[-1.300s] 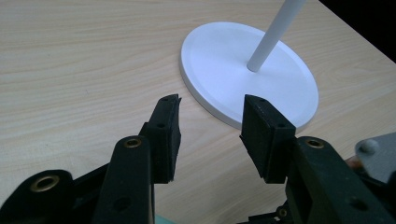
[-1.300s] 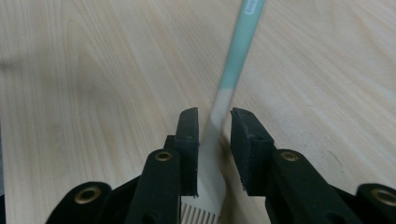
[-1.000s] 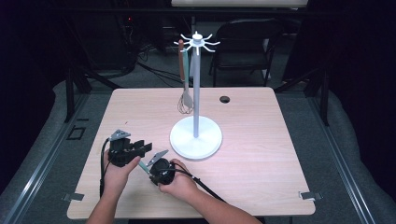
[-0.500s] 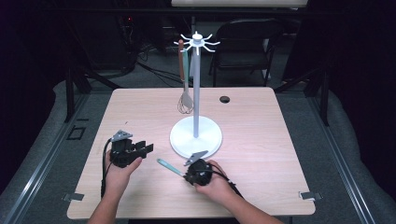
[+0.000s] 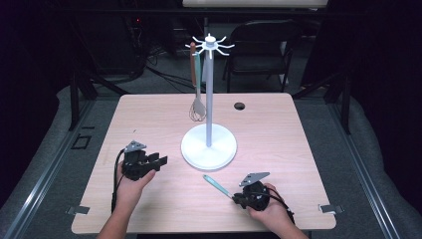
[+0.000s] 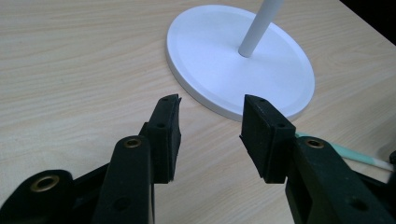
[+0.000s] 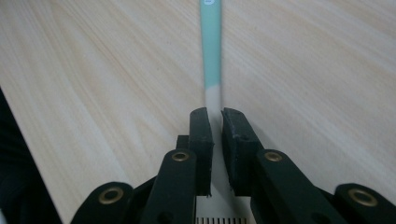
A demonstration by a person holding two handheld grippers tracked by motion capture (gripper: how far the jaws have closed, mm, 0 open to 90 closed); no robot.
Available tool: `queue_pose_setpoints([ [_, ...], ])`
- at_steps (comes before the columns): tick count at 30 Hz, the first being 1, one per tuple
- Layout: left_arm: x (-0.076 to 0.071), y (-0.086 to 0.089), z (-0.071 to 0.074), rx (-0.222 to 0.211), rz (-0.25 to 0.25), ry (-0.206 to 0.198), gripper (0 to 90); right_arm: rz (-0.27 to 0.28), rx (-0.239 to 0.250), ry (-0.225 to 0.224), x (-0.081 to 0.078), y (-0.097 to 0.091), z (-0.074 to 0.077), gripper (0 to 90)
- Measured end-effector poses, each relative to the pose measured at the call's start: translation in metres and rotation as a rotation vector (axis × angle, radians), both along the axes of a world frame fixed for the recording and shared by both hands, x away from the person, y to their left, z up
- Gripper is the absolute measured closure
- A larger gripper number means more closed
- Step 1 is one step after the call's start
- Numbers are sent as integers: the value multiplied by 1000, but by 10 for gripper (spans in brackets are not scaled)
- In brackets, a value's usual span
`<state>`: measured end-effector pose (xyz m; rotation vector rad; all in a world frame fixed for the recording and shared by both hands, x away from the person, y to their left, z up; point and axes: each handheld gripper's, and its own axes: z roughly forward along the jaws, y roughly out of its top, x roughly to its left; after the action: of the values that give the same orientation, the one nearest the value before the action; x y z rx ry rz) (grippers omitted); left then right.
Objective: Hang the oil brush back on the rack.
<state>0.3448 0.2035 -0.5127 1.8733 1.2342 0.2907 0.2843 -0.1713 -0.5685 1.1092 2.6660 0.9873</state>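
Utensil handling: the utensil (image 7: 211, 46) looks light and stiff, a slim smooth handle that is probably a little slippery; judged best gripped low on the pale section near its head, where the pads already sit, leaving the teal end free for hanging.
Utensil appearance: teal handle changing to a pale cream part towards the working end; a slotted pale head edge shows at the bottom of the right gripper view. Exact type cannot be told.
Utensil position: held low over the front right of the worktop (image 5: 278, 144), handle tip pointing towards the stand base (image 5: 209, 147), near but apart from it.
Right tool (image 7: 215, 116): jaws have just been closing and now pinch the utensil's pale neck between the pads.
Left tool (image 6: 211, 121): jaws apart, nothing between them, resting low at the front left and aimed at the stand base.
Stand: white pole with a crown of hooks (image 5: 210, 44); a whisk (image 5: 197, 107) with a brown handle hangs from one.
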Motion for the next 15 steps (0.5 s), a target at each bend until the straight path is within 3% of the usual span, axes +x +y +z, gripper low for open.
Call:
queue_pose_setpoints([
  [6, 0, -2, -1, 7, -3, 6, 572, 2, -34, -33, -4, 4, 1, 818],
  [15, -1, -2, -1, 2, -4, 1, 572, -4, -19, -36, -3, 8, 2, 759],
])
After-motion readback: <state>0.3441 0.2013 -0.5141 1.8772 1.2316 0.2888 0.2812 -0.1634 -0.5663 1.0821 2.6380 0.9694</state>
